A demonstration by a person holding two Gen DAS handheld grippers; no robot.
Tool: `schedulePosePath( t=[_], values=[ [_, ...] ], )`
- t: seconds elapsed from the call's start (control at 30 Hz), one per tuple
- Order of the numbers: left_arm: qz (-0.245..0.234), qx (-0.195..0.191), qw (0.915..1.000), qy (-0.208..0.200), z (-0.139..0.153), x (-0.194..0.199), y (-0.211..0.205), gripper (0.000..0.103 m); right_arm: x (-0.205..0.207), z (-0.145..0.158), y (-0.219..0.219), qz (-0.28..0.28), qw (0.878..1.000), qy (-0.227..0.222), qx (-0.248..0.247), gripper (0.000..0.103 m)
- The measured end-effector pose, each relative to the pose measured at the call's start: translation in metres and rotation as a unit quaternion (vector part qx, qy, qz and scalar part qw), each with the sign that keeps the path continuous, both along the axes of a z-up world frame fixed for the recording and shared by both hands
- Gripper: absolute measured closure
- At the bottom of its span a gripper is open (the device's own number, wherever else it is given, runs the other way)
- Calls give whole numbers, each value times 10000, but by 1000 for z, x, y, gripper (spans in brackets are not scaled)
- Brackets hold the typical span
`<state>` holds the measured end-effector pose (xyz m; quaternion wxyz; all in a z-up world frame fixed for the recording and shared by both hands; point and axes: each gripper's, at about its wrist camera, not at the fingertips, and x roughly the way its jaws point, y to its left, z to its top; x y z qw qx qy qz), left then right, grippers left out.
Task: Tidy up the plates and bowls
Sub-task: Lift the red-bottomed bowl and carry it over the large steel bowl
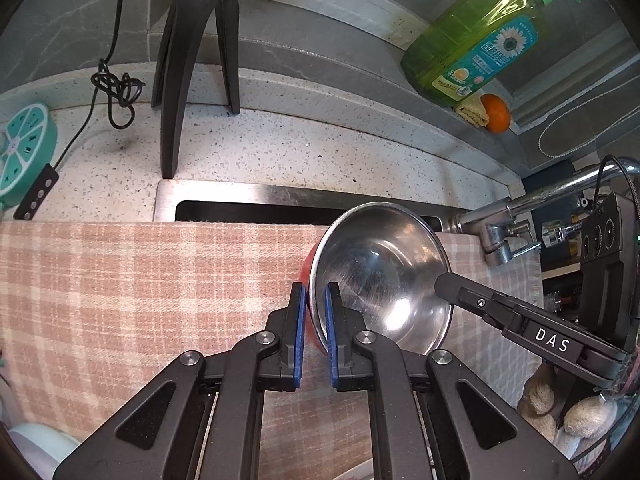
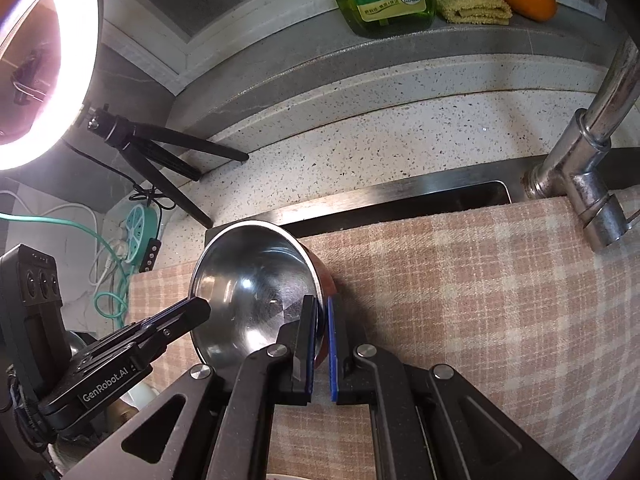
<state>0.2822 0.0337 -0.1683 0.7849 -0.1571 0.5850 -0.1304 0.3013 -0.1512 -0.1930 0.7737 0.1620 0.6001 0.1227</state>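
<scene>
While both claws pinch its rim, the steel bowl [image 1: 380, 276] sits tilted over the checked cloth [image 1: 140, 288], just in front of the sink [image 1: 248, 200]. Left claw [image 1: 314, 312] is clamped on the bowl's left rim, one pad inside and one outside against the red outer wall. Right claw [image 2: 322, 328] is clamped on the opposite rim the same way. Bowl looks lifted or tipped, not flat; whether its base touches the cloth I cannot tell.

Progress, as a judgement: early to middle. One bowl is in hand, not yet placed anywhere. No stack or rack shows here. Something white [image 1: 36, 444] pokes in at the lower left edge of the left view, maybe more dishware, too cut off to say. Plates: none clearly visible.

Around: faucet [image 2: 592, 168] to the right, soap bottle [image 1: 472, 40] and orange [image 1: 496, 112] on the back ledge, tripod [image 1: 188, 72] on the worktop [image 1: 320, 152].
</scene>
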Motion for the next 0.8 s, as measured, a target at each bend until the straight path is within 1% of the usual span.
schedulePosePath(
  t=[0.43, 0.8],
  values=[
    [-3, -91, 9998, -177, 24, -18, -5, 95, -15, 23, -8, 15, 9999, -124, 68, 98],
    [-49, -193, 9989, -433, 55, -48, -17, 95, -44, 55, -26, 77, 9994, -305, 124, 98]
  ],
)
